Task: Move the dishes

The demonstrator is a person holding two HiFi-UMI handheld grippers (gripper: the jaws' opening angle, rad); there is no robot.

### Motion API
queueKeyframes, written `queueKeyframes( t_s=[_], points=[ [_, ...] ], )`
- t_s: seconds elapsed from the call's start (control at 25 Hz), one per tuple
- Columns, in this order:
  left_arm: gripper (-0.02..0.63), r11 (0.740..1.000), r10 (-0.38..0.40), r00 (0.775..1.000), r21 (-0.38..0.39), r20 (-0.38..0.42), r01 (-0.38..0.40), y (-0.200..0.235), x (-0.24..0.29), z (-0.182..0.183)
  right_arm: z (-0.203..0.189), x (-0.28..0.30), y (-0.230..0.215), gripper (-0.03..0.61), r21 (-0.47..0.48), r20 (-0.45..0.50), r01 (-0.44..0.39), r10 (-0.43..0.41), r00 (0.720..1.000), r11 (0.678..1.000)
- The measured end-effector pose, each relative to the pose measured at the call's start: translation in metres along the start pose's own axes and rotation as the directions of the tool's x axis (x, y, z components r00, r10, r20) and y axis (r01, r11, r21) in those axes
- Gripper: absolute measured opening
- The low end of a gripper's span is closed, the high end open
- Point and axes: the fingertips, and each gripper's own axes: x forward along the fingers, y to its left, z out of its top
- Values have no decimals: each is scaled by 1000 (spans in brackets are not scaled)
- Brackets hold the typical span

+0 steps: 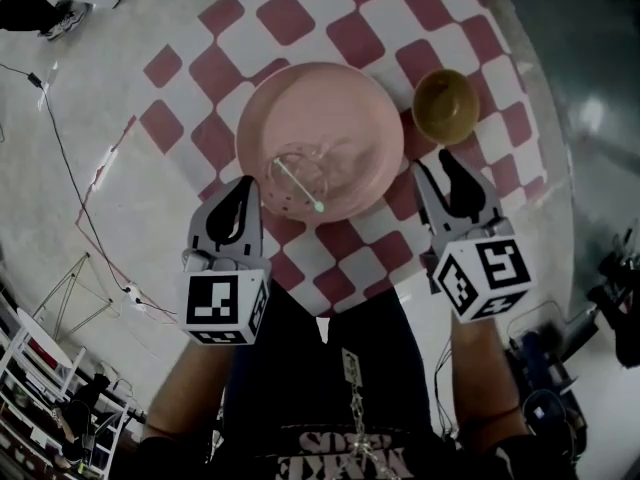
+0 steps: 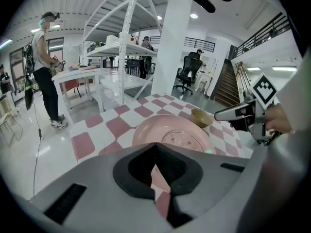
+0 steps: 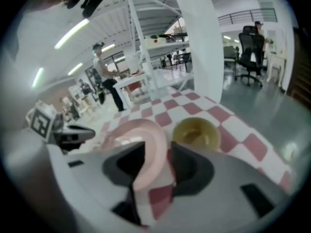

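Note:
A big pink plate lies on the checked tablecloth, and the left gripper view shows it as well. At its near edge rests a small clear glass dish with a thin green-tipped stick across it. To the plate's right stands an olive-yellow bowl, just beyond the jaws in the right gripper view. My left gripper is shut and empty, close to the plate's near-left rim. My right gripper is open beside the plate's right rim, below the bowl.
The red-and-white checked table ends close to my body; its left edge runs diagonally. A black cable trails over the pale floor on the left. White shelving, a white table and a standing person are farther off.

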Motion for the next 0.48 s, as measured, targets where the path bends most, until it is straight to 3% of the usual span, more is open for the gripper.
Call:
queueKeyframes(
  t_s=[0.12,0.2,0.48],
  points=[
    [29,1000,10,1000,21,-22,-9,3,-1,-2,-6,9,57,186,115,-26,-187,191,981,976],
    [29,1000,8,1000,21,-23,-7,5,-3,-3,-14,17,87,186,131,-60,-250,259,964,959],
    [29,1000,-9,1000,-1,-26,9,14,-9,-14,-29,51,125,172,163,-151,-270,295,944,949]
  ],
)
